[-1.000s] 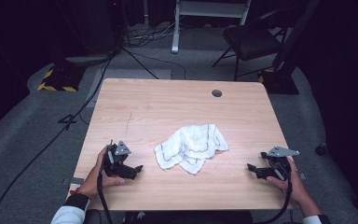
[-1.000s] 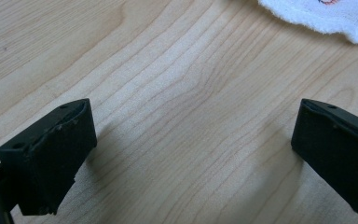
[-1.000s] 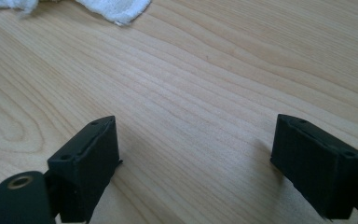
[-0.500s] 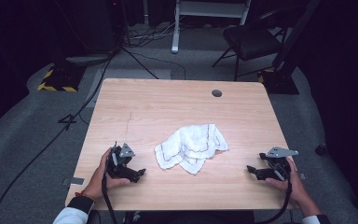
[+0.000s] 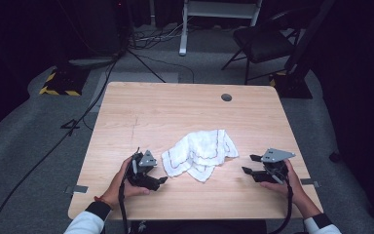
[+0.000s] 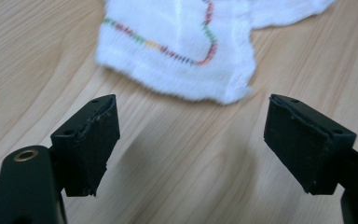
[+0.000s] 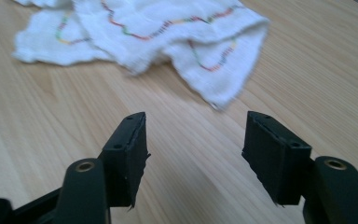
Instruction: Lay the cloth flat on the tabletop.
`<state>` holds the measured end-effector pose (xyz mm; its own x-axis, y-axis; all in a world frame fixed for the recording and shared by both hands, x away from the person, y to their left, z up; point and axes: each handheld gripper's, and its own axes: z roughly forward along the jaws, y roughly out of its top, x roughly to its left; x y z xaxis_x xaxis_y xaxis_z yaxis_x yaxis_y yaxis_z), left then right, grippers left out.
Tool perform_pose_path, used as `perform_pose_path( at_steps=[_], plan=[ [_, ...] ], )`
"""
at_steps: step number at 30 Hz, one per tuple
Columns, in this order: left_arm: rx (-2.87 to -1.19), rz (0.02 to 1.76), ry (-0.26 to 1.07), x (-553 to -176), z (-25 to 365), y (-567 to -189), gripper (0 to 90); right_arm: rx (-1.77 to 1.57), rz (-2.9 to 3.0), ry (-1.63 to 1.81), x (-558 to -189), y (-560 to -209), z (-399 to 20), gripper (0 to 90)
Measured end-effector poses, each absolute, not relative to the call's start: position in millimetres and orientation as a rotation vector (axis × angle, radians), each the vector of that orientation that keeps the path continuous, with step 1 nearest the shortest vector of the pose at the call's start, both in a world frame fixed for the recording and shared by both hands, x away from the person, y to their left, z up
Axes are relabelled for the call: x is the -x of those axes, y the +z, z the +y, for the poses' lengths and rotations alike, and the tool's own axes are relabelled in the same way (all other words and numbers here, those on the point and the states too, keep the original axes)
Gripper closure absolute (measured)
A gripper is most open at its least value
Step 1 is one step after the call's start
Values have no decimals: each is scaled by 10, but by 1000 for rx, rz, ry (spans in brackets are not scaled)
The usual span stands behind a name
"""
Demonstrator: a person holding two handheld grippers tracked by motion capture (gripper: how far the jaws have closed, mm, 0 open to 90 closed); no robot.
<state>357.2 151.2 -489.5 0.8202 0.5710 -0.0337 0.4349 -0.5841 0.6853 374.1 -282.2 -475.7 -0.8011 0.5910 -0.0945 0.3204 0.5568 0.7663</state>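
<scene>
A crumpled white cloth (image 5: 199,153) with a coloured stitched line lies near the middle of the wooden table (image 5: 175,112). My left gripper (image 5: 161,180) sits just left of it, jaws pointing at its near corner. In the left gripper view the cloth (image 6: 177,51) lies just beyond the open left gripper (image 6: 191,100). My right gripper (image 5: 248,164) hovers to the cloth's right, apart from it. The right gripper view shows the cloth (image 7: 168,32) ahead of the right gripper (image 7: 196,116). Both pairs of jaws have just been closing, the right more, with nothing between them.
A round cable hole (image 5: 226,97) sits in the table's far right part. Behind the table stand a dark chair (image 5: 268,44), a white stand (image 5: 219,9) and a yellow-black striped base (image 5: 56,83), with cables on the grey floor.
The left gripper has moved right, up to the cloth's edge. The right gripper has moved left toward the cloth. The cloth has not moved.
</scene>
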Motion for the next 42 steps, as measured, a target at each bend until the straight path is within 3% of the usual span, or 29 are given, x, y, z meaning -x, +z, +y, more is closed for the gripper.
perform_pose_path(
  at_steps=[7, 16, 22, 29, 32, 42],
  plan=[
    [-2305, 647, 268, -3644, 1256, -4900, 328, -587, 2511, 1159, -3770, -4709, -2422, 525],
    [-2310, 644, 221, -3768, 1186, -4950, 392, -510, 2545, 1112, -3932, -4789, -2124, 534],
    [-2313, 630, 239, -3784, 1220, -4949, 525, -472, 2569, 1008, -3996, -4883, -1987, 572],
    [-2328, 599, 274, -3773, 1232, -4930, 756, -465, 2571, 973, -4040, -4923, -1937, 755],
    [-2328, 596, 272, -3774, 1252, -4920, 815, -463, 2573, 962, -4036, -4910, -1953, 823],
    [-2280, 578, 302, -3757, 1318, -4805, 844, -475, 2544, 1061, -3993, -4733, -2071, 873]
  ],
)
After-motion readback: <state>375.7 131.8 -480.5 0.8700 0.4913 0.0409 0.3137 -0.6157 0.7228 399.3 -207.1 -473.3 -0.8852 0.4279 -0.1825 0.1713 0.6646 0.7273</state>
